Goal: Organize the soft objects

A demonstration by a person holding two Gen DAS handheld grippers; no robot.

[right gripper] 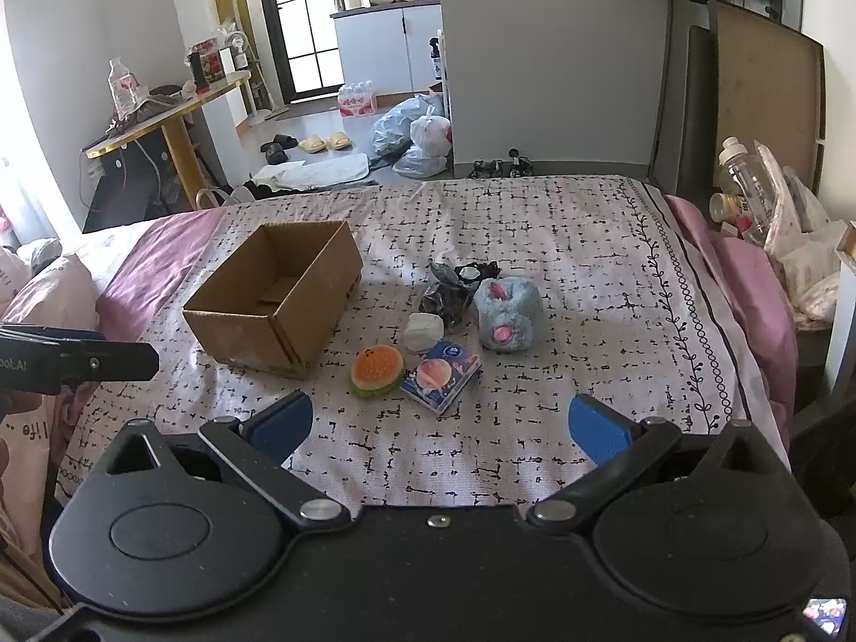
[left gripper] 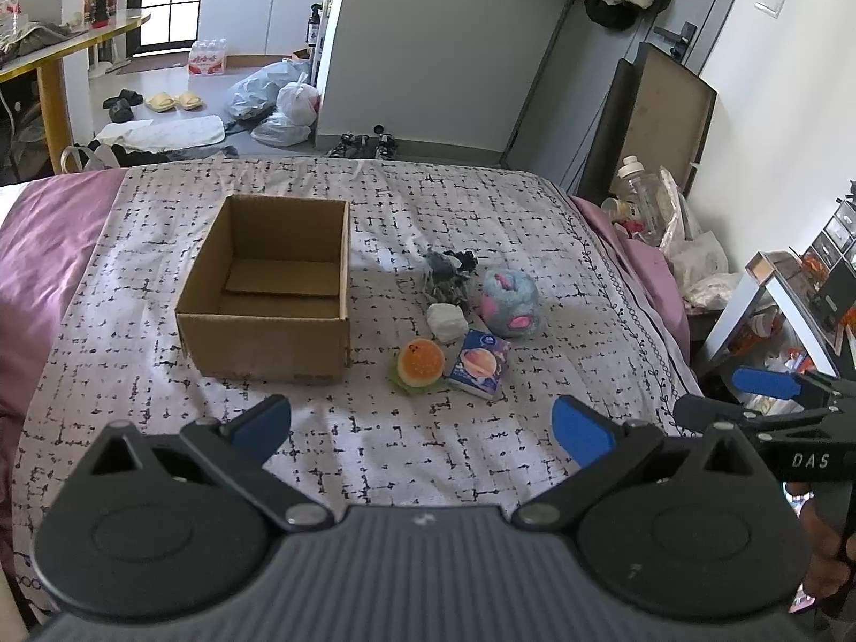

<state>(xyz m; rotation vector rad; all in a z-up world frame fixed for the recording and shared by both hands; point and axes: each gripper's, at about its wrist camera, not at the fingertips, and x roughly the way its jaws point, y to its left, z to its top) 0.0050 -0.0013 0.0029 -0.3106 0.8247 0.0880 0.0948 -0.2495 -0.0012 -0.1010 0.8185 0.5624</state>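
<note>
An open empty cardboard box (left gripper: 267,299) (right gripper: 273,297) stands on the patterned bedspread (left gripper: 428,203). To its right lie a burger-shaped soft toy (left gripper: 420,365) (right gripper: 376,371), a blue tissue pack (left gripper: 479,365) (right gripper: 440,374), a white soft block (left gripper: 446,322) (right gripper: 423,331), a blue-pink plush (left gripper: 508,304) (right gripper: 508,313) and a dark crumpled bundle (left gripper: 446,270) (right gripper: 452,289). My left gripper (left gripper: 422,425) is open and empty, short of the burger toy. My right gripper (right gripper: 438,422) is open and empty, short of the tissue pack.
The right gripper's side shows at the right edge of the left wrist view (left gripper: 776,401); the left gripper's side shows at the left edge of the right wrist view (right gripper: 80,361). A cluttered nightstand (right gripper: 759,198) stands right of the bed. Bags (right gripper: 417,134) and slippers lie on the floor beyond.
</note>
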